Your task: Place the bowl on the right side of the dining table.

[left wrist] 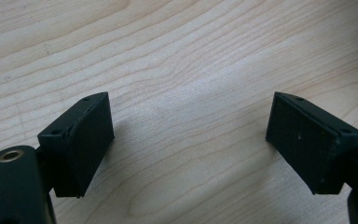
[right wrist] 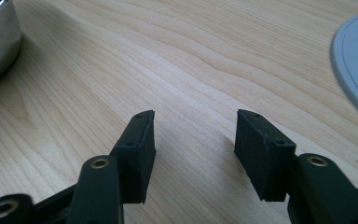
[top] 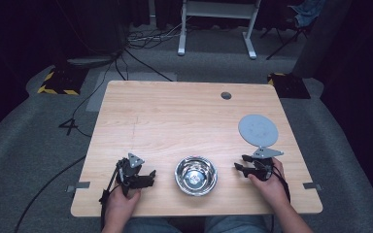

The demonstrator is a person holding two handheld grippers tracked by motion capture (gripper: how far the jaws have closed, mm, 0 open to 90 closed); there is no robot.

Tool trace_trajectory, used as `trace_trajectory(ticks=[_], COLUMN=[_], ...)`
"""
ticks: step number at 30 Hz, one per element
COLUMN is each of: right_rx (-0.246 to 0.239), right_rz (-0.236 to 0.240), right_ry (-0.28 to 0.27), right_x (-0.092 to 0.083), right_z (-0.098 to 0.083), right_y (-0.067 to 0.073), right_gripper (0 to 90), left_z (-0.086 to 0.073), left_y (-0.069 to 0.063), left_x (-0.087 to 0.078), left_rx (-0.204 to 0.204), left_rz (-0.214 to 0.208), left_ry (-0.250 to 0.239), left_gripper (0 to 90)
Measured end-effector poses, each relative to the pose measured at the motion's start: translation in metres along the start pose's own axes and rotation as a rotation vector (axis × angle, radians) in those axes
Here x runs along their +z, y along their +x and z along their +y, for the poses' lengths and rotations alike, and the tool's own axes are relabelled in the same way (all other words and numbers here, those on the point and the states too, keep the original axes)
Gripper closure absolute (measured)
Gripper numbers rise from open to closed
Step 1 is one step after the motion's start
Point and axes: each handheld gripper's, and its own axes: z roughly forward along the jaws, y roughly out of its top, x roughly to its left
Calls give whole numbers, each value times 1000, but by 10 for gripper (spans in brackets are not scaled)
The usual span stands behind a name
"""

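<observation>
While both hands rest near the worktop's (top: 175, 116) near edge, the left gripper (top: 148, 175) gapes wide and the right gripper (top: 239, 162) stands partly open, each holding nothing. Between them sits a shiny steel bowl (top: 196, 175), cut off at the right gripper view's left edge. Just beyond the right gripper lies a grey round plate (top: 258, 129), its near rim hidden behind the gripper's plate.
</observation>
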Motion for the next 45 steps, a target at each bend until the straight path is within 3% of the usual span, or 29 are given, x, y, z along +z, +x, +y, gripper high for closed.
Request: trace_trajectory(ticks=[18,26,32,36,45], right_rx=[1,9,55,41,68], right_rz=[3,7,7,-12,25], right_ry=[2,3,-2,57,52], right_x=[0,0,0,0,-14], right_z=[0,0,1,12,36], right_y=[0,-1,-3,-1,3], right_gripper=[480,481,481,499,531], left_z=[1,2,2,2,3], left_y=[2,5,6,6,6], left_x=[1,2,2,2,2], left_rx=[-15,11,21,28,34], left_rz=[5,-11,-19,-23,-27], left_ry=[-10,-8,-5,-2,-8], left_gripper=[185,182,184,175,171])
